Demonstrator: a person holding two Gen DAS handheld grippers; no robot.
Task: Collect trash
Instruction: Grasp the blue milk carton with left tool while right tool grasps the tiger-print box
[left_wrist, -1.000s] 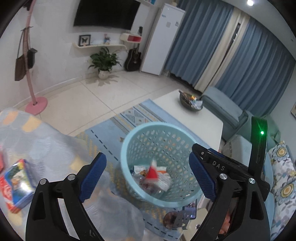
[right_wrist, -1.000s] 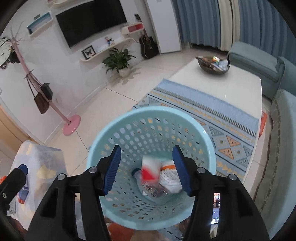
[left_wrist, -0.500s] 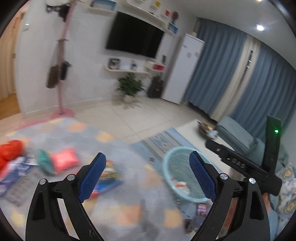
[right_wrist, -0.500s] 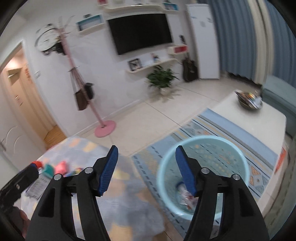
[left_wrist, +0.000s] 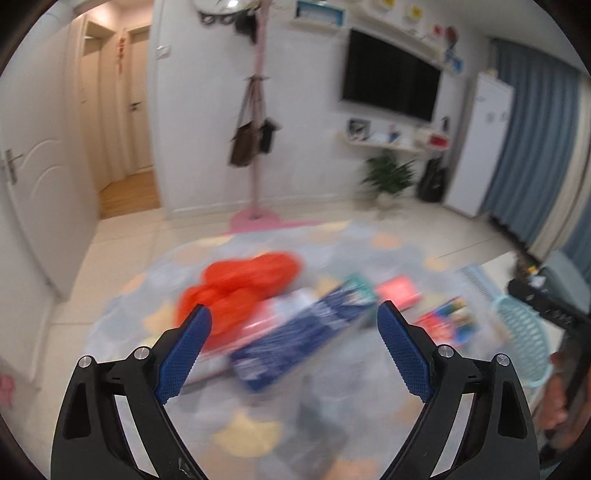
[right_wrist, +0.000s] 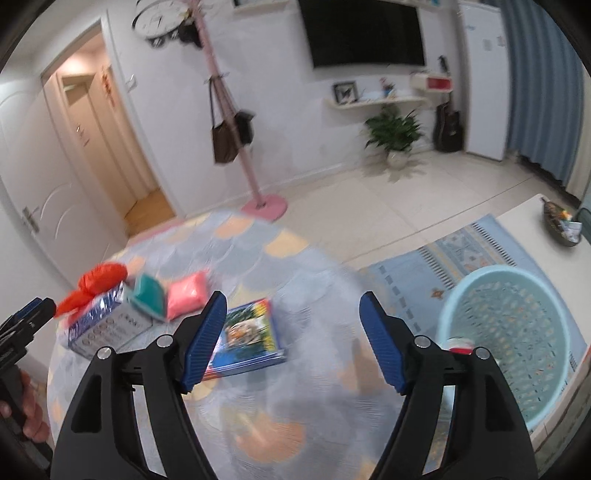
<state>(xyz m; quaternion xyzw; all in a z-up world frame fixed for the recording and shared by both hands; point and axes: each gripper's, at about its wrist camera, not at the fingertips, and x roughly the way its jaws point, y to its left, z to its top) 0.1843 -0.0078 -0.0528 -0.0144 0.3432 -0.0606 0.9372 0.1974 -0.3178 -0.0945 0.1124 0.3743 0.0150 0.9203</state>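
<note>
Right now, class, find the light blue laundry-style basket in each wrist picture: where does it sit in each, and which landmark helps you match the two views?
Left wrist view: the light blue basket is cut off at the right edge, beside the patterned table cover.
Right wrist view: it sits at lower right, whole opening visible, trash inside.
Shared landmark: the pink coat stand, upper centre in both.

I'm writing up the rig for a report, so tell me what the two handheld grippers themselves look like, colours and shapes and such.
The two match. The left gripper and right gripper each have two black, angular finger arms with triangular cutouts and silver screw heads. Each finger ends in a blue pad with a fine ribbed or cross-hatched grip texture. No cables or markings are visible. A bare hand grips the left one's black handle.
</note>
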